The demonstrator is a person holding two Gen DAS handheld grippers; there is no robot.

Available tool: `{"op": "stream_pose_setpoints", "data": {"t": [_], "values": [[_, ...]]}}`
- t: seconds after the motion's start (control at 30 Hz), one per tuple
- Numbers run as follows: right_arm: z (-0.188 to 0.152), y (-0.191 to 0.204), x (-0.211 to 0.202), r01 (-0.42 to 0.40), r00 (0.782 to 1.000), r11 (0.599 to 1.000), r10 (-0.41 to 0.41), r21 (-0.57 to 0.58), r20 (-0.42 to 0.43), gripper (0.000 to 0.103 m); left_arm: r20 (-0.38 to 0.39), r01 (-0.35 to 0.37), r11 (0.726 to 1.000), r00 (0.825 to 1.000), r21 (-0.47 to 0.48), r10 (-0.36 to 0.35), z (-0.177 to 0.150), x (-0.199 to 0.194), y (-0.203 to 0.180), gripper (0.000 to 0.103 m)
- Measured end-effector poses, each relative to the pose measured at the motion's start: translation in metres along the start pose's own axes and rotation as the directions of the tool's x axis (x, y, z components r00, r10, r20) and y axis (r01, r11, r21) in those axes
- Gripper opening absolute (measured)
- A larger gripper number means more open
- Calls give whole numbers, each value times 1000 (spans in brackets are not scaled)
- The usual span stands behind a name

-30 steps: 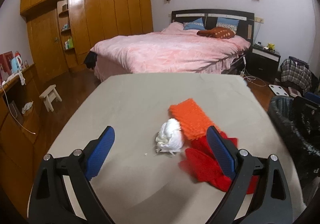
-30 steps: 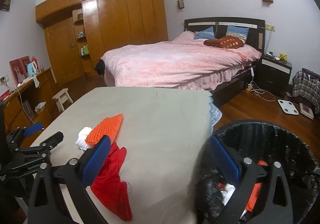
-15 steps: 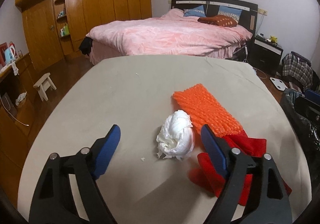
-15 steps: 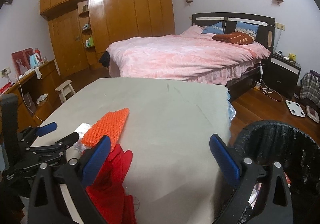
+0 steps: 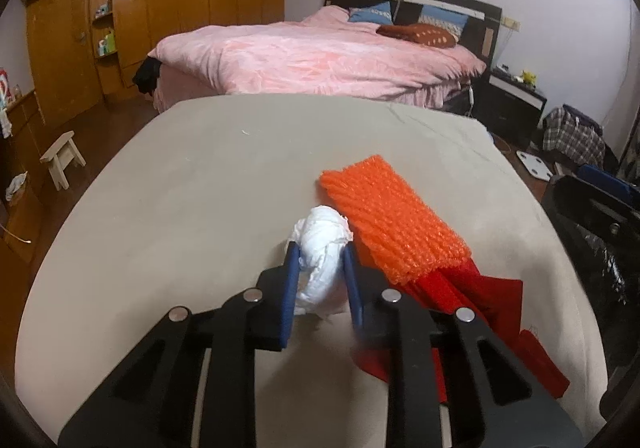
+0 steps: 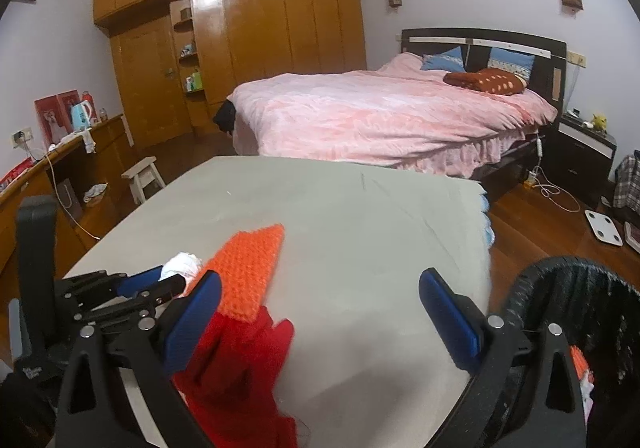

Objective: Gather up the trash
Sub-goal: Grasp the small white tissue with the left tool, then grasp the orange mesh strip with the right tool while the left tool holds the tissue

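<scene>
White crumpled tissue wad sits on the grey cloth-covered bench, pinched between the blue pads of the left tongs, whose jaws are closing on it. It touches an orange foam net lying over red cloth.

From the right wrist view, the right tongs gape wide and empty above the bench, beside a black-lined trash bin.

Each camera sits just behind its own tongs, looking forward and downward over the desk toward the bed. The left view is close in; the right looks from beside it. Both share the desk and bed.
</scene>
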State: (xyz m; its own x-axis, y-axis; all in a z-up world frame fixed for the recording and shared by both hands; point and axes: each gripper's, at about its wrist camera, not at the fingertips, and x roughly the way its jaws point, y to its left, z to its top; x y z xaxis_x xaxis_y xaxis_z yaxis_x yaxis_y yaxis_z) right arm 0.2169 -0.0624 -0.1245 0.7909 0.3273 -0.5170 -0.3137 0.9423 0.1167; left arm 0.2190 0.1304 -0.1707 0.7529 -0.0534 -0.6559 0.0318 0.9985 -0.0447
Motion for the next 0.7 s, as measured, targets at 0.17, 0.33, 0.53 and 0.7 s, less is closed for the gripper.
{"op": "stream_pose_setpoints", "data": {"t": [0.17,0.33,0.53,0.7], "values": [[6,11,13,-23,1000,1000,23,-7,-8,97,48,-32,999,998,-13,33,6,-16,11,20],[6,22,38,-54,997,999,54,10,-56,94,66,-83,997,994,5,83,11,-23,26,20],[2,35,67,-72,989,997,72,2,-129,85,54,-101,995,993,-16,101,12,-20,40,19],[-3,40,88,-76,977,997,74,-1,-200,76,52,-98,995,994,-25,99,11,-17,45,19]]}}
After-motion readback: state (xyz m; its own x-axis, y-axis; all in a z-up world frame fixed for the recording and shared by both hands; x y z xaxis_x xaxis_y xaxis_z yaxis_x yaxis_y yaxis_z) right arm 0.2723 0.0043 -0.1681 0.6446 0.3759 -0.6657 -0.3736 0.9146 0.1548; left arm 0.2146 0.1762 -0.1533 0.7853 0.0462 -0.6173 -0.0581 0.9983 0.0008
